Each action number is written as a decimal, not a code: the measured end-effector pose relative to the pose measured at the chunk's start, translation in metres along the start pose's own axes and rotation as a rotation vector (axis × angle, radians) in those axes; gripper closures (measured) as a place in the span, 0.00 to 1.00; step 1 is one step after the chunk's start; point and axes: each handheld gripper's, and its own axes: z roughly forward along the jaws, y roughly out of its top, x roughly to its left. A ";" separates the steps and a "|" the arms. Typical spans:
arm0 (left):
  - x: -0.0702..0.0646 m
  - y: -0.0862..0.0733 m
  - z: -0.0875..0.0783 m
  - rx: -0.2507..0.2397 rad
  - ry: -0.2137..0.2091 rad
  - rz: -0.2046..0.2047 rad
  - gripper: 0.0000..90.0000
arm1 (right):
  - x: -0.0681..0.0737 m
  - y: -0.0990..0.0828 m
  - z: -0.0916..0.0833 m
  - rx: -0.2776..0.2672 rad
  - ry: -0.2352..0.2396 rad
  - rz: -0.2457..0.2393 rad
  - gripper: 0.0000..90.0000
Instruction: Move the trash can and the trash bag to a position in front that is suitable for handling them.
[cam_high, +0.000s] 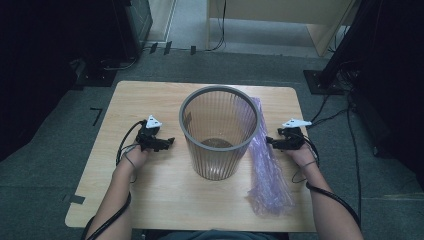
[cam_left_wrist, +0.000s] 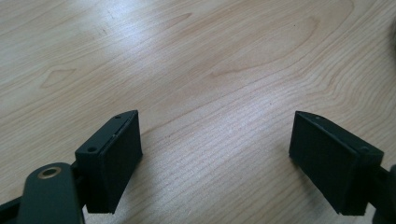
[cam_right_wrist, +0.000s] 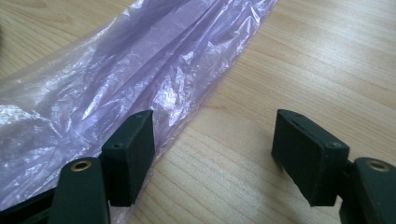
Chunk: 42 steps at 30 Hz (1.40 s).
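A grey ribbed waste bin (cam_high: 218, 131) stands upright in the middle of the wooden table (cam_high: 150, 190). A crumpled purple plastic bag (cam_high: 267, 165) lies flat on the table just right of the bin. My left gripper (cam_high: 169, 143) rests left of the bin, jaws open over bare wood (cam_left_wrist: 215, 140), nothing between them. My right gripper (cam_high: 270, 141) sits at the bag's right edge, jaws open. In the right gripper view the purple bag (cam_right_wrist: 116, 84) lies under and beyond the left jaw, with bare wood between the jaws (cam_right_wrist: 212, 149).
The table's far edge (cam_high: 200, 84) borders grey carpet. Cables (cam_high: 330, 107) run across the floor at the right, and dark stands sit at both far corners. Bare wood lies in front of the bin.
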 end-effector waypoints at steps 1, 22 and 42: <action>0.000 0.000 0.001 0.000 0.002 -0.004 0.16 | 0.001 0.000 0.000 0.003 -0.009 -0.008 0.32; -0.001 0.006 0.009 0.030 0.136 -0.127 0.01 | 0.002 0.002 0.004 0.026 -0.008 -0.015 0.16; 0.005 0.009 0.011 0.028 0.096 -0.116 0.01 | 0.003 0.005 0.006 0.035 -0.022 0.002 0.16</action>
